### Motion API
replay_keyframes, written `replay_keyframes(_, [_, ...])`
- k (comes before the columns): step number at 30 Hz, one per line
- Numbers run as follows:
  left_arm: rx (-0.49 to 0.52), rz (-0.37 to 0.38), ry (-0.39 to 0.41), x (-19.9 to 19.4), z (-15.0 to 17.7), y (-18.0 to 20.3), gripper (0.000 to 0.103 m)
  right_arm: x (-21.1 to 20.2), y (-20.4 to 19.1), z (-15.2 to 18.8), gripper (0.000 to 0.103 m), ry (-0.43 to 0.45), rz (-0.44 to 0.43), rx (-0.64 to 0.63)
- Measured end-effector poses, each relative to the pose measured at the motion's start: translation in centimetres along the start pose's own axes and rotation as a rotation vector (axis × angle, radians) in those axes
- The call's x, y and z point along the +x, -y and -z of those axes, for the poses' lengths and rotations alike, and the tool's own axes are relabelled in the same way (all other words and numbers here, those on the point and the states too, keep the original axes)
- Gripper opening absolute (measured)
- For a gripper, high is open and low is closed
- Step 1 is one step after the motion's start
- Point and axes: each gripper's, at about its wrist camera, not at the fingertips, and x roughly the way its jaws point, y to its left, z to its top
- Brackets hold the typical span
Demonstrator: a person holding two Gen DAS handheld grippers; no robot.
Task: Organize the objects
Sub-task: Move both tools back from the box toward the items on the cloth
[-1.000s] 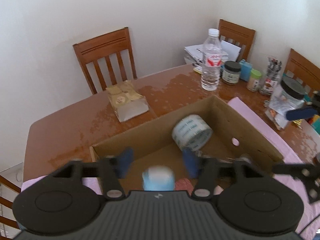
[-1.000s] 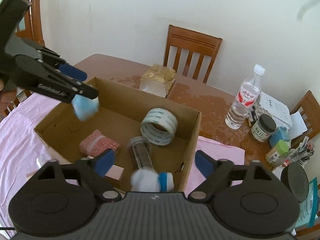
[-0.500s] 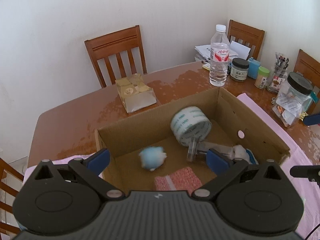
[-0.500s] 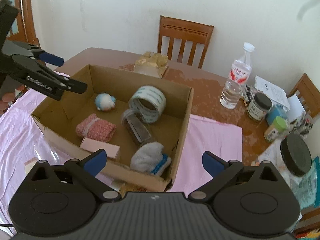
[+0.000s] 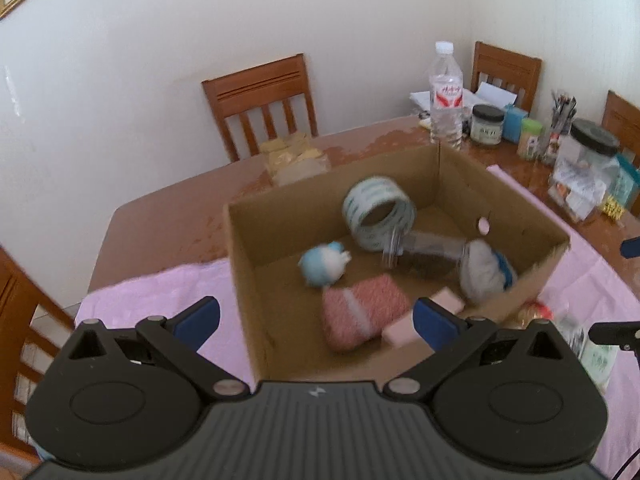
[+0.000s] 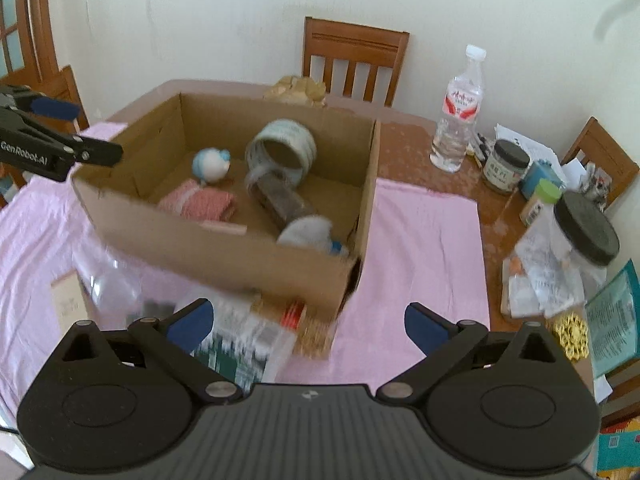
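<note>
An open cardboard box point(image 5: 256, 280) stands on a pink cloth point(image 6: 420, 240). Inside it lie a blue-and-white plush point(image 5: 322, 266), a tape roll point(image 5: 378, 216), a clear jar point(image 5: 428, 252) on its side, a white-and-blue sock point(image 5: 484, 272), a pink knitted cloth point(image 5: 362, 312) and a pink block point(image 5: 400, 330). My left gripper point(image 5: 316, 320) is open and empty over the box's near left corner. My right gripper point(image 6: 307, 323) is open and empty in front of the box, above a blurred green-and-white packet point(image 6: 236, 352). The left gripper point(image 6: 80, 130) shows at the box's left side.
In front of the box lie a clear plastic bag point(image 6: 108, 280), a small brown carton point(image 6: 70, 308) and a golden packet point(image 6: 304, 320). To the right stand a water bottle point(image 6: 460, 120), jars point(image 6: 504, 166) and a black-lidded jar point(image 6: 580, 236). Wooden chairs point(image 6: 354, 60) ring the table.
The plush dropped from the left gripper and the sock from the right; both now lie in the box. Both grippers opened wide and drew back towards the near side.
</note>
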Motion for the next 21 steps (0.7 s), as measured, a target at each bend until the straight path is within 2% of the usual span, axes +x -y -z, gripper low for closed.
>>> replay_keyframes(4, [-0.047, 0.005, -0.017, -0.7, 2.5, -0.1, 0.102, 0.4, -0.3, 2.4, 0.103, -0.033, -0.005, 0.014])
replay_keyframes(8, [-0.035, -0.013, -0.033, -1.0, 5.0, 0.4, 0.102, 1.5, -0.1, 4.1, 0.103, -0.069, 0.005, 0.015])
replay_keyframes(13, [-0.043, -0.009, -0.069, -1.0, 7.3, 1.2, 0.102, 3.2, -0.1, 5.2, 0.103, -0.106, 0.005, 0.007])
replay_keyframes(17, [-0.06, 0.015, -0.099, -0.7, 8.6, 1.3, 0.102, 3.7, -0.1, 5.8, 0.103, -0.128, -0.044, 0.025])
replay_keyframes(21, [-0.062, 0.02, -0.114, -0.8, 9.3, 1.3, 0.102, 3.8, -0.5, 6.3, 0.103, -0.144, -0.039, 0.024])
